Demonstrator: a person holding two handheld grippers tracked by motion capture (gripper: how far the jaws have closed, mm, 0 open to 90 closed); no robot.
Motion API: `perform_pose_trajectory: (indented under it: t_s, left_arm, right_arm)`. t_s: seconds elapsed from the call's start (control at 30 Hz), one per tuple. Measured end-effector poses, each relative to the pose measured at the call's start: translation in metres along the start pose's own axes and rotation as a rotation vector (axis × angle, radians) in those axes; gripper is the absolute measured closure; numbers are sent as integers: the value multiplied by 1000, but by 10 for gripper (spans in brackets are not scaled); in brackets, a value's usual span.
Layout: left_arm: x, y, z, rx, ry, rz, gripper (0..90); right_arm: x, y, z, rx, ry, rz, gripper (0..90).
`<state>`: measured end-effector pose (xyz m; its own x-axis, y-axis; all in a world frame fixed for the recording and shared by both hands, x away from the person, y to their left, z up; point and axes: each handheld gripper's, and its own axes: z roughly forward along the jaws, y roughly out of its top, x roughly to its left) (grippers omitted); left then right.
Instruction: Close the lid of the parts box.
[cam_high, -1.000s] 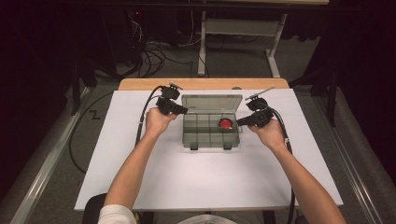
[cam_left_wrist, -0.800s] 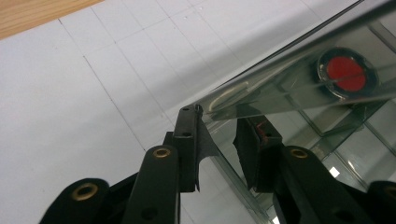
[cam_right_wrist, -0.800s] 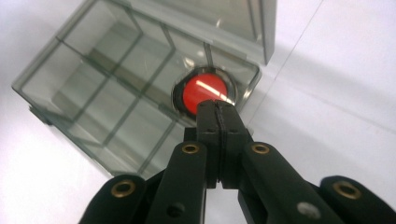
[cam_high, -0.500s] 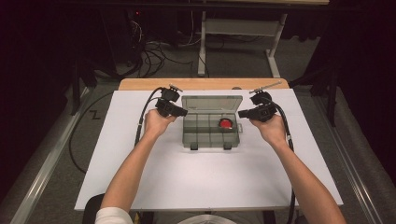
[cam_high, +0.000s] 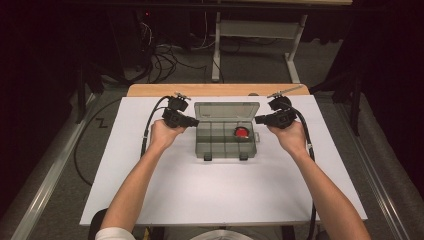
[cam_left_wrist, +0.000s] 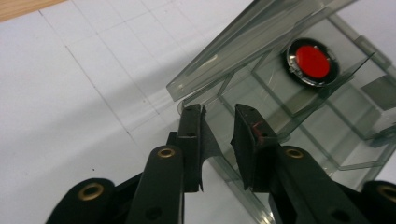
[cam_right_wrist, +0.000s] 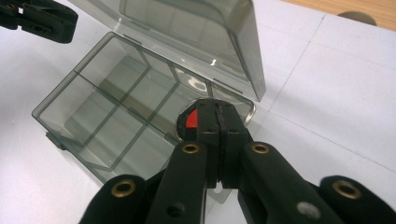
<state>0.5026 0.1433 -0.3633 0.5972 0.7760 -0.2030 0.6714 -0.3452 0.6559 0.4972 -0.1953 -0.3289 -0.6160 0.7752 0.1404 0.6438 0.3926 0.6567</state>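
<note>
**Ana:** Since a second ago, little has shifted: the right gripper (cam_high: 261, 119) has edged a touch away from the box's right side, and the left gripper (cam_high: 192, 121) stays at the left wall.

**Ben:** And the left jaws?

**Ana:** They have just been closing. In the left gripper view they straddle the box's clear left wall with a narrow gap between them; I cannot tell whether the pads press on it.

**Ben:** The right jaws?

**Ana:** Closed flat against each other with nothing between them, seen in the right gripper view (cam_right_wrist: 218, 122), poised just at the box's right edge.

**Ben:** Where is the box?

**Ana:** The grey see-through box (cam_high: 220, 145) sits on the white table (cam_high: 210, 195), between both hands, its lid (cam_high: 226, 109) standing open at the far side.

**Ben:** Anything inside?

**Ana:** One red round disc (cam_high: 241, 132) with a dark rim, in the far right compartment, beside the right gripper's tips.
</note>
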Motion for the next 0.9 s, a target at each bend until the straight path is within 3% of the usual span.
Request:
perform_pose_trajectory:
  t_s: [0.17,0.6,0.9]
  left_arm:
    - [-8,2,-3,-31,-36,0,759]
    - [-17,0,-10,-75,-38,-4,772]
    - [-17,-1,-14,-89,-33,-4,772]
  right_arm:
    - [0,0,-1,-5,6,0,900]
    - [2,-2,-6,-20,18,-16,900]
    - [-8,0,-16,-36,-28,20,900]
